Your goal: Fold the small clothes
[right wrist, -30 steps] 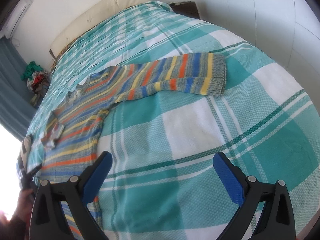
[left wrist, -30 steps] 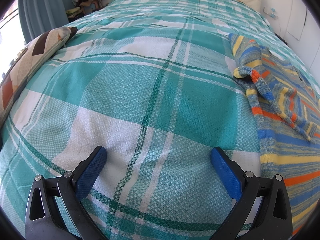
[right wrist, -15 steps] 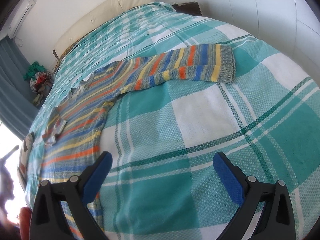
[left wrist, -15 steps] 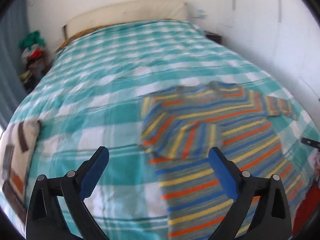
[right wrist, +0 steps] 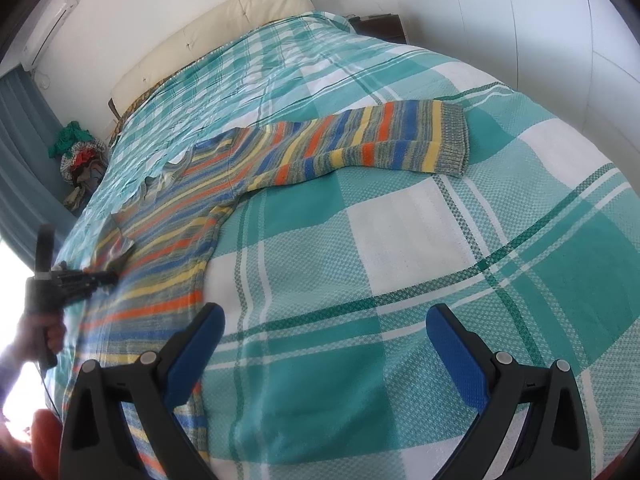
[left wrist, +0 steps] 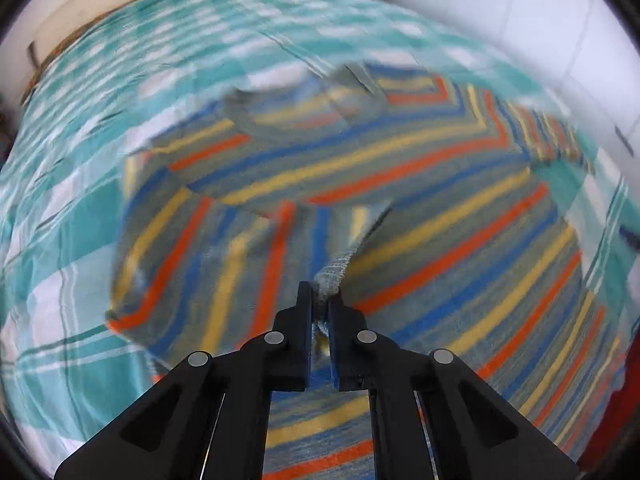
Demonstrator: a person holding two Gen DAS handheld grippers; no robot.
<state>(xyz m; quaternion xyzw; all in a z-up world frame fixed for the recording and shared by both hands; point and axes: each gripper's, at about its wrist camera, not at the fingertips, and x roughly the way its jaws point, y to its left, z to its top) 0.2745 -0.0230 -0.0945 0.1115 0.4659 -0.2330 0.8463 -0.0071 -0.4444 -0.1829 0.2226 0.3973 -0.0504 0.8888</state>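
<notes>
A knitted sweater (left wrist: pixel 420 184) with blue, orange and yellow stripes lies flat on the teal plaid bedspread (left wrist: pixel 60 160). My left gripper (left wrist: pixel 320 300) has its jaws closing tight on the grey cuff (left wrist: pixel 334 272) of the near sleeve, which is lifted over the sweater's body. The right wrist view shows that gripper (right wrist: pixel 110 278) at the sweater's (right wrist: pixel 208 216) left edge, held by a hand (right wrist: pixel 40 336). The other sleeve (right wrist: pixel 380 140) stretches out to the right. My right gripper (right wrist: pixel 322 332) hovers open over bare bedspread (right wrist: pixel 400 240), beside the sweater's hem, holding nothing.
A cream headboard cushion (right wrist: pixel 208 32) lines the far end of the bed. A pile of clothes (right wrist: pixel 78 156) sits by the blue curtain (right wrist: pixel 16 160) on the left. A dark nightstand (right wrist: pixel 380 26) stands by the white wall at the back right.
My left gripper swung from bare bedspread over to the sweater and shut on the near sleeve's cuff, lifting it. The right gripper stayed open and barely shifted.
</notes>
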